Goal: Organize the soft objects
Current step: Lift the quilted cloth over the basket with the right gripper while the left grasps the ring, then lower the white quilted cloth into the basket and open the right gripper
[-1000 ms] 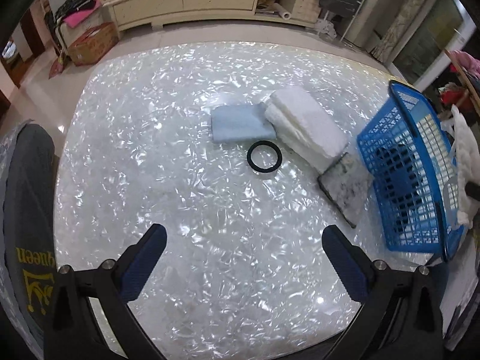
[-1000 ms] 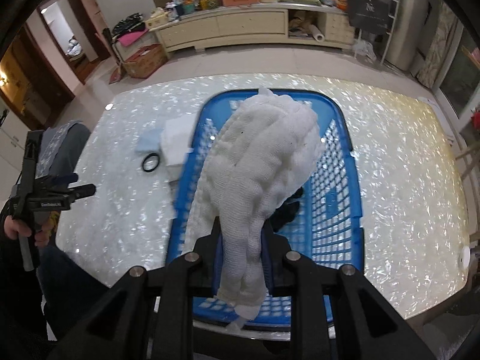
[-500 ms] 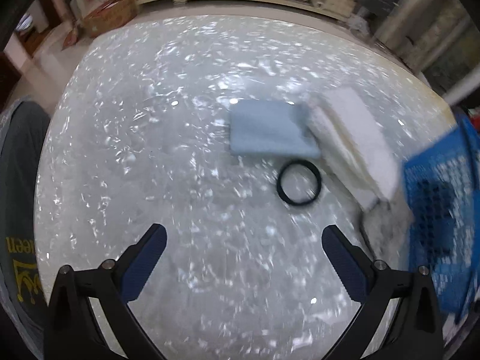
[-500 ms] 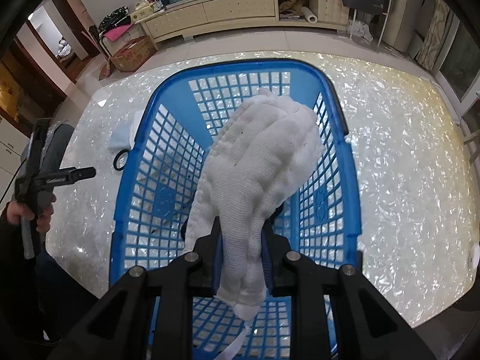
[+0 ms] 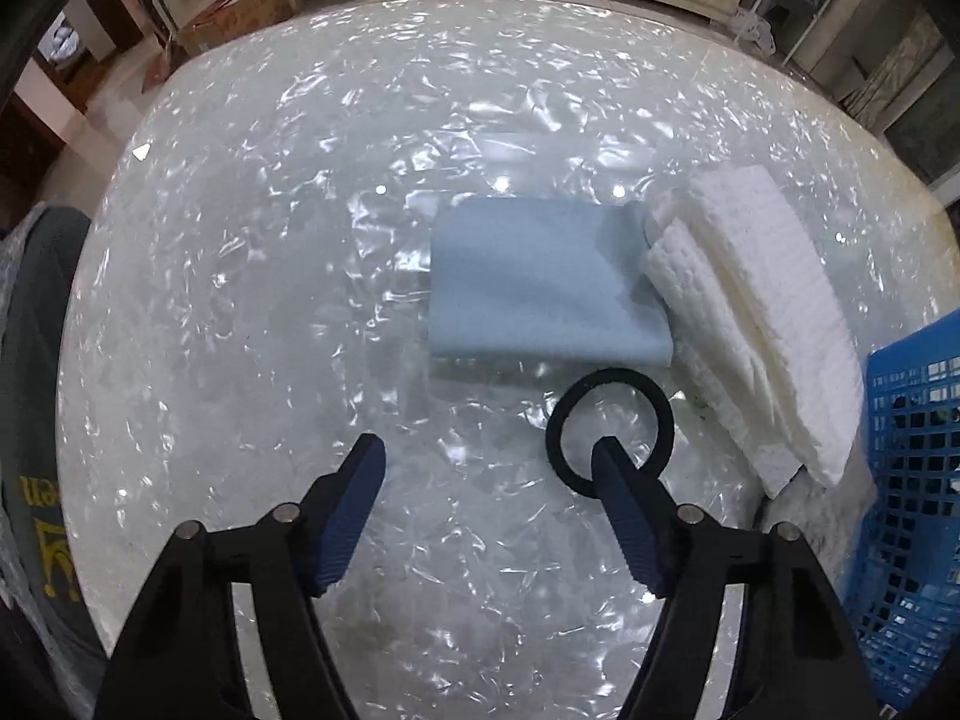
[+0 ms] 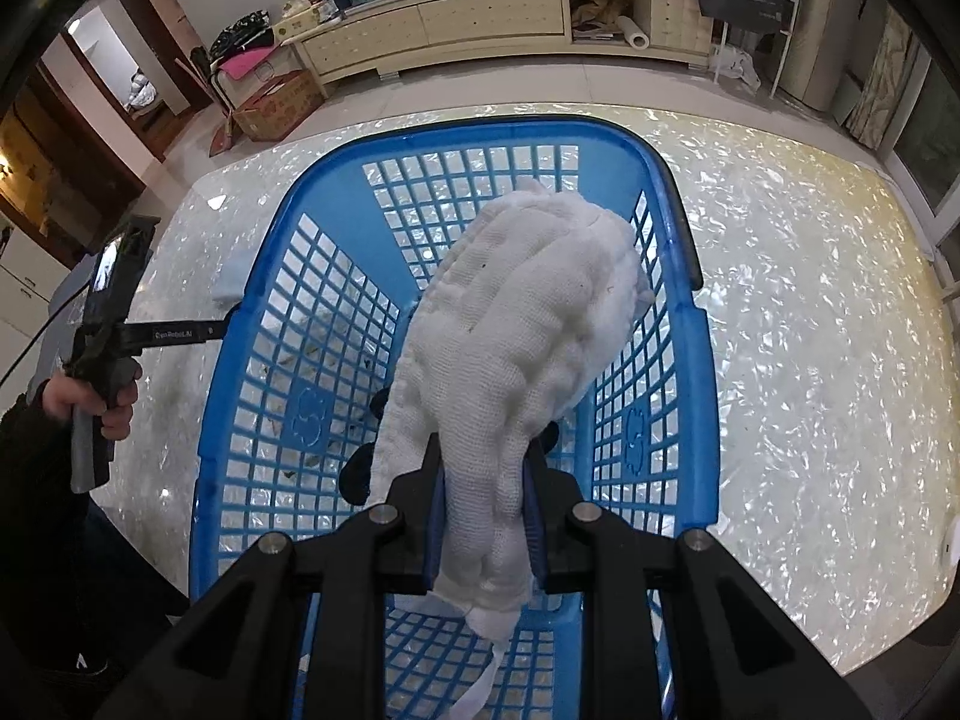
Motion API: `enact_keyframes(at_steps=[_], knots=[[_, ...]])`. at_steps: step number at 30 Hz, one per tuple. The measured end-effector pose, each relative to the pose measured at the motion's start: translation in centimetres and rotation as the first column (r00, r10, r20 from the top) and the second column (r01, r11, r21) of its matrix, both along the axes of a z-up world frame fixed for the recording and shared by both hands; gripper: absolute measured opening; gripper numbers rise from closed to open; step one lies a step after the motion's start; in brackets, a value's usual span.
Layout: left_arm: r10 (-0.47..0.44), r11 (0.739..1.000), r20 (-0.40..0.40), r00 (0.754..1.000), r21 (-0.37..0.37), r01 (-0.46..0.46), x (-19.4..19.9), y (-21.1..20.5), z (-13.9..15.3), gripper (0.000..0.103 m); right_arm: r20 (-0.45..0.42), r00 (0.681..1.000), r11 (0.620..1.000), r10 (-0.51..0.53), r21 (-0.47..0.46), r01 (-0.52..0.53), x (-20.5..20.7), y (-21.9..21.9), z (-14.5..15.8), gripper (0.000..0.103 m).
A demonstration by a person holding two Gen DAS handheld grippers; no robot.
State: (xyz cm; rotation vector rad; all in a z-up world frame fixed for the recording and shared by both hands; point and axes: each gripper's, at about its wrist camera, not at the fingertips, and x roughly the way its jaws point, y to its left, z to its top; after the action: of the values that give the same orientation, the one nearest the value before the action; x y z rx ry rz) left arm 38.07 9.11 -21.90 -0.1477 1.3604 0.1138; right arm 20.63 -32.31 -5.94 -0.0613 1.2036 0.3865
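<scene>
White cloth (image 6: 528, 324) clamped in right gripper (image 6: 483, 480), over blue basket (image 6: 690, 372)

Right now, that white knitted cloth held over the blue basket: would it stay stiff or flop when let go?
Probably flop: the white cloth droops and bunches beyond the right gripper. It looks light and should land softly in the blue basket.

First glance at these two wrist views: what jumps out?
The white knitted cloth clamped in the right gripper, hanging over the blue basket. In the left view, the left gripper is closing with nothing between its pads, one fingertip overlapping the black ring; beyond it lie a folded light blue cloth and a white towel stack.
</scene>
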Motion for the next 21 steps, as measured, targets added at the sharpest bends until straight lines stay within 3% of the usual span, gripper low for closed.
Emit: enact_keyframes(at_steps=[10,14,21], knots=[[-0.044,0.999,0.0,0.999,0.028,0.044,0.7,-2.7,0.2,0.03,-0.018,1.0,1.0,-0.002,0.012,0.002,1.7,0.1,-0.4,0.022],[-0.067,0.997,0.001,0.998,0.023,0.067,0.4,-3.6,0.3,0.004,-0.036,0.999,1.0,0.001,0.019,-0.001,2.4,0.3,-0.8,0.022],[-0.115,0.993,0.009,0.993,0.012,0.115,-1.4,-6.0,0.3,0.003,-0.047,0.999,1.0,0.014,-0.02,-0.015,3.0,0.6,-1.1,0.022]])
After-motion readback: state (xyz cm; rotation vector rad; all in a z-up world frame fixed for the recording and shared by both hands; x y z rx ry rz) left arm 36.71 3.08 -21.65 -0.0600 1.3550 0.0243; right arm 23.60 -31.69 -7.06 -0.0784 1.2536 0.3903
